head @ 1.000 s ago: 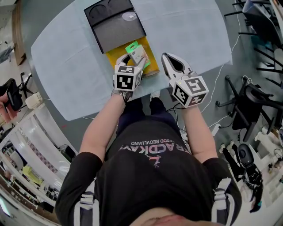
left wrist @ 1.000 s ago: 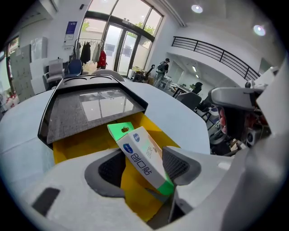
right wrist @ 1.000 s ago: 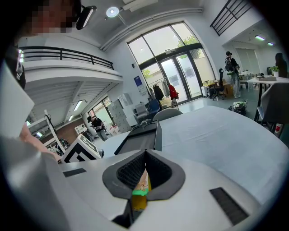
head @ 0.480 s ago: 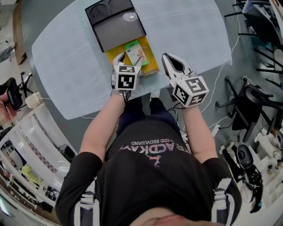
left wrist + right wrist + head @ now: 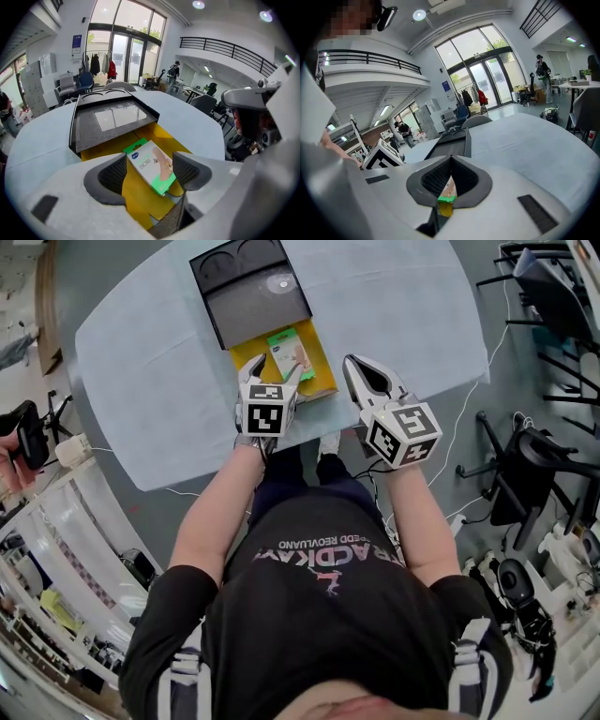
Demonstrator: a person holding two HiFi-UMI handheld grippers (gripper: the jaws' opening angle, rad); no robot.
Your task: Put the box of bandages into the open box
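The bandage box (image 5: 287, 348), white with green edges, lies flat in the yellow open box (image 5: 317, 371), slightly askew. My left gripper (image 5: 275, 368) hovers just in front of it, open wide. In the left gripper view the bandage box (image 5: 152, 165) shows between the jaws, and neither pad touches it. The yellow box (image 5: 140, 201) sits below it. My right gripper (image 5: 349, 362) is beside the yellow box's right edge, over the table. It is shut with nothing in it. In the right gripper view its tips (image 5: 451, 159) meet, and a sliver of the bandage box shows beyond them.
The box's black lid (image 5: 251, 292) stands open at the far side, with a clear window (image 5: 112, 119). The table (image 5: 403, 306) has a light blue cloth. Chairs, cables and shelves surround it on the floor.
The left jaws have opened and let go of the bandage box, which now lies in the yellow box. The right gripper has stayed where it was.
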